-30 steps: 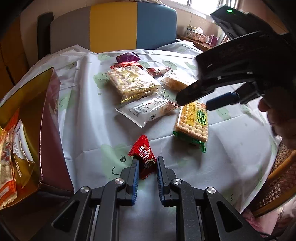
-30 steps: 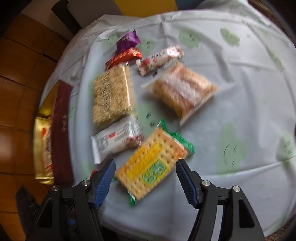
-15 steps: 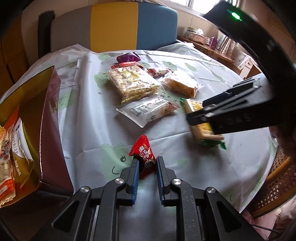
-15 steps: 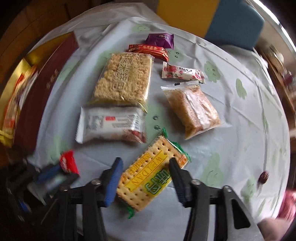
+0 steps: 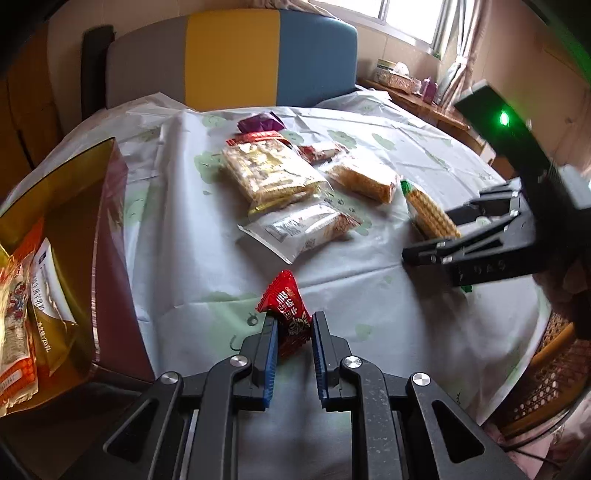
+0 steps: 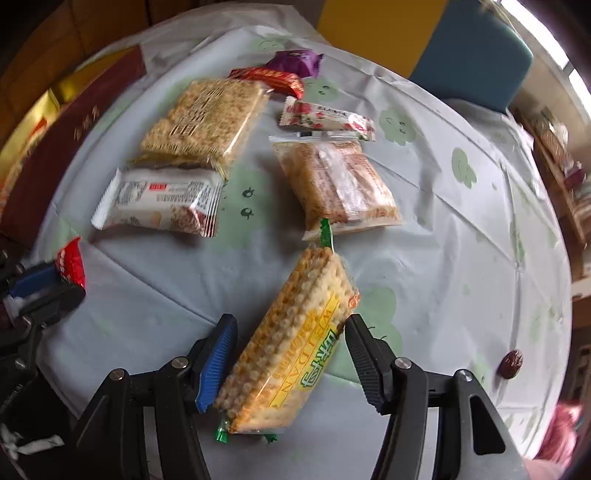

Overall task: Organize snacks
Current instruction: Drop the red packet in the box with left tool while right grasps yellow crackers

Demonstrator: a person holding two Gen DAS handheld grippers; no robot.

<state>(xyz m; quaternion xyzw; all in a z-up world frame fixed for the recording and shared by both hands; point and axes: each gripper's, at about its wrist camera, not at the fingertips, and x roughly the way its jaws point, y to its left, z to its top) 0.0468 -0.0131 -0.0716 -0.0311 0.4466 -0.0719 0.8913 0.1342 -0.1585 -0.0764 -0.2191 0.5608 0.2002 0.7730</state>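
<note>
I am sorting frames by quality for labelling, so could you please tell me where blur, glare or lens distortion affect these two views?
Left wrist view: sharp; bright window top right is overexposed, glare on the gold box, fisheye bends the table edge. Right wrist view: slight motion blur, clearest on the noodle pack; the cracker pack stays readable, corners vignetted dark.

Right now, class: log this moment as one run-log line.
left tongs: shut on red candy packet | right tongs: just reopening around tilted cracker pack | gold box: partly filled
</note>
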